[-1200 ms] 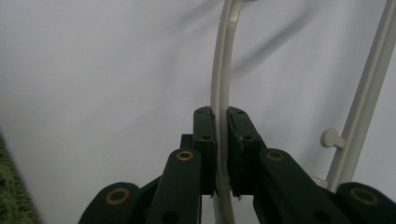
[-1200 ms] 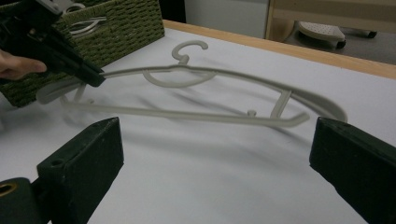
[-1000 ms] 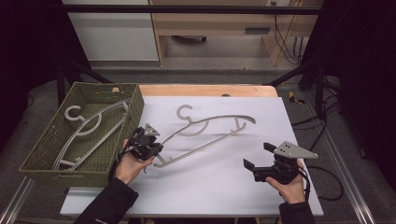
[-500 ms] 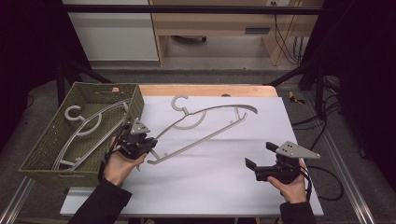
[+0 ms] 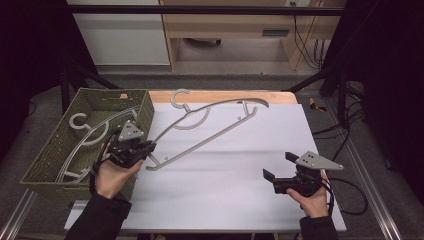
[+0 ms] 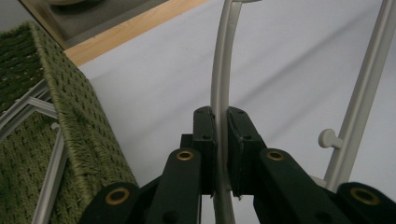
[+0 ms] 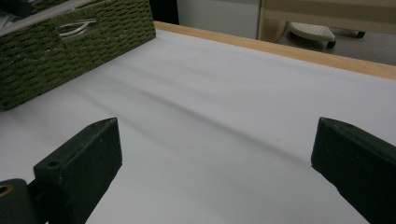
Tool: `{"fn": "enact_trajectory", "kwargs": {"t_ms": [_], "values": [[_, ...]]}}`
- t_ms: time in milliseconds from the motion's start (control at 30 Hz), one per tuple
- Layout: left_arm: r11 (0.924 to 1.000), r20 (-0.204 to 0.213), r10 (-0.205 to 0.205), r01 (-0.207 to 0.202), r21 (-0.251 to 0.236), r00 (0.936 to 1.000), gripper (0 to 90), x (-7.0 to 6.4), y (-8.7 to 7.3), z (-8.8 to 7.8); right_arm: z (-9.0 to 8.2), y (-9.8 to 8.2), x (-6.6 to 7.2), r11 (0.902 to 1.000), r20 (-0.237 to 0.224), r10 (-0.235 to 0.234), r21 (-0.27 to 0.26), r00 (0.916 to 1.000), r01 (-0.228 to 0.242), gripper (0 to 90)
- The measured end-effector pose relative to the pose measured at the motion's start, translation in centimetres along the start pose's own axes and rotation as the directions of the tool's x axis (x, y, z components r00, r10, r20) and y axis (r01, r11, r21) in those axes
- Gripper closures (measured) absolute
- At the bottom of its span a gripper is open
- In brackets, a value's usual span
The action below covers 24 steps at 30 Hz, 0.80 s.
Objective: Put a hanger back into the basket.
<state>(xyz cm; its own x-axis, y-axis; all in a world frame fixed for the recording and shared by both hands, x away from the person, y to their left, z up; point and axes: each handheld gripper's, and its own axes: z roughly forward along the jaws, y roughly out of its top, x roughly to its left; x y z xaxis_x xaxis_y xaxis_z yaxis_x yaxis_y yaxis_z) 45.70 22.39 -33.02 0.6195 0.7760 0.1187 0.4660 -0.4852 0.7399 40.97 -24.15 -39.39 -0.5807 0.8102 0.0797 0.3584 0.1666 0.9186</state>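
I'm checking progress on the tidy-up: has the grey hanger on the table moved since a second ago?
Yes. The grey hanger, clamped in the left gripper, has shifted left toward the green basket and lifted; its hook now overlaps the table's wooden far edge.

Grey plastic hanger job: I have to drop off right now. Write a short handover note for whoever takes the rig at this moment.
Left claw: shut on the curved arm of the grey plastic hanger, near its lower left end, beside the green woven basket.
Right claw: open, holding nothing, over the white table cover at the right.
Things: the held hanger reaches up and right across the cover, hook toward the far wooden table edge. A second grey hanger already lies in the basket.
Done: one hanger binned, this one gripped.
Left: probably swing it into the basket and release.
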Motion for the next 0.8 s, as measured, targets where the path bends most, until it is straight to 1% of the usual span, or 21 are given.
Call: {"fn": "enact_trajectory", "kwargs": {"t_ms": [33,100,167,200,233,267,300,333,367,400,433,467,500,533,567,600,633,667,700,767,800], "values": [[0.9994,-0.004,-0.021,0.021,-0.026,0.9998,82.9,0.2,0.0,-0.4,0.0,0.0,0.0,1.0,0.001,0.0,-0.001,1.0,0.0,2.3],[0.9995,-0.008,-0.016,0.016,-0.026,0.9998,82.9,0.4,0.0,-0.7,0.0,0.0,0.0,1.0,0.0,0.0,0.0,1.0,0.0,2.2],[0.999,-0.012,-0.017,0.016,-0.041,0.9998,82.9,0.8,0.0,-1.3,0.0,0.0,0.0,1.0,0.0,-0.004,0.002,1.0,0.004,2.2],[0.9989,-0.011,-0.018,0.017,-0.044,0.9998,82.9,1.0,0.1,-1.5,0.0,0.0,0.0,1.0,0.001,0.0,0.001,1.0,0.0,2.3],[0.9989,-0.011,-0.018,0.017,-0.044,0.9998,82.9,1.0,0.1,-1.5,0.0,0.0,0.0,1.0,0.001,0.0,0.001,1.0,0.0,2.3],[0.9981,-0.018,-0.021,0.02,-0.059,0.9996,82.9,1.2,0.2,-1.8,0.0,0.0,0.0,1.0,0.002,0.0,-0.001,1.0,0.0,2.3],[0.9984,-0.025,-0.008,0.007,-0.056,0.9997,82.9,1.6,0.3,-2.3,0.0,0.0,0.0,1.0,0.003,-0.001,0.002,1.0,0.001,2.2],[0.9984,-0.025,-0.008,0.007,-0.056,0.9997,83.0,1.6,0.3,-2.3,0.0,0.0,0.0,1.0,0.003,-0.001,0.002,1.0,0.001,2.2],[0.9979,-0.031,-0.008,0.006,-0.065,0.9995,83.0,1.8,0.3,-2.6,0.0,0.0,0.0,1.0,0.004,0.0,0.003,1.0,0.0,2.2],[0.9983,-0.041,0.0,-0.003,-0.058,0.9992,83.0,2.1,0.5,-3.1,0.0,0.0,0.0,1.0,0.006,-0.002,0.001,1.0,0.002,2.3],[0.9976,-0.051,-0.011,0.008,-0.068,0.9986,82.9,2.3,0.6,-3.2,0.0,0.1,0.0,1.0,0.006,0.0,0.0,1.0,0.0,2.2],[0.9976,-0.051,-0.011,0.008,-0.068,0.9986,82.9,2.3,0.6,-3.2,0.0,0.1,0.0,1.0,0.006,0.0,0.0,1.0,0.0,2.2],[0.9982,-0.085,0.012,-0.017,-0.057,0.9963,82.9,2.9,0.9,-3.7,-0.1,0.1,-0.1,1.0,0.004,0.0,-0.004,1.0,0.0,2.2],[0.9991,-0.085,0.014,-0.017,-0.039,0.9963,82.9,3.2,1.0,-3.9,-0.1,0.1,-0.1,1.0,0.008,-0.002,-0.004,1.0,0.002,2.3],[0.9993,-0.096,0.019,-0.022,-0.031,0.9953,83.0,3.5,1.1,-4.2,-0.1,0.1,-0.1,1.0,0.01,0.0,-0.006,1.0,0.0,2.2],[0.9993,-0.103,0.012,-0.016,-0.033,0.9946,82.9,3.8,1.1,-4.3,-0.1,0.1,-0.1,1.0,0.01,0.0,-0.006,0.9999,0.0,2.3],[0.9989,-0.116,0.008,-0.013,-0.044,0.9932,82.9,4.3,1.1,-4.4,-0.1,0.1,-0.1,1.0,0.011,-0.002,-0.006,0.9999,0.002,2.3],[0.9988,-0.118,0.008,-0.014,-0.046,0.993,82.9,4.7,1.2,-4.6,-0.2,0.1,-0.1,1.0,0.011,-0.001,-0.006,0.9999,0.001,2.2],[0.9993,-0.111,-0.01,0.005,-0.038,0.9937,82.9,5.0,1.1,-4.8,-0.2,0.1,-0.1,1.0,0.011,-0.001,-0.007,0.9999,0.001,2.2],[0.999,-0.103,-0.025,0.021,-0.041,0.9944,83.0,5.9,0.9,-5.3,-0.2,0.2,-0.1,1.0,0.012,0.001,-0.007,0.9999,-0.001,2.2],[0.9983,-0.105,-0.034,0.029,-0.051,0.9938,82.9,6.3,0.8,-5.5,-0.2,0.2,-0.1,1.0,0.012,0.001,-0.009,0.9999,-0.001,2.3]]}}
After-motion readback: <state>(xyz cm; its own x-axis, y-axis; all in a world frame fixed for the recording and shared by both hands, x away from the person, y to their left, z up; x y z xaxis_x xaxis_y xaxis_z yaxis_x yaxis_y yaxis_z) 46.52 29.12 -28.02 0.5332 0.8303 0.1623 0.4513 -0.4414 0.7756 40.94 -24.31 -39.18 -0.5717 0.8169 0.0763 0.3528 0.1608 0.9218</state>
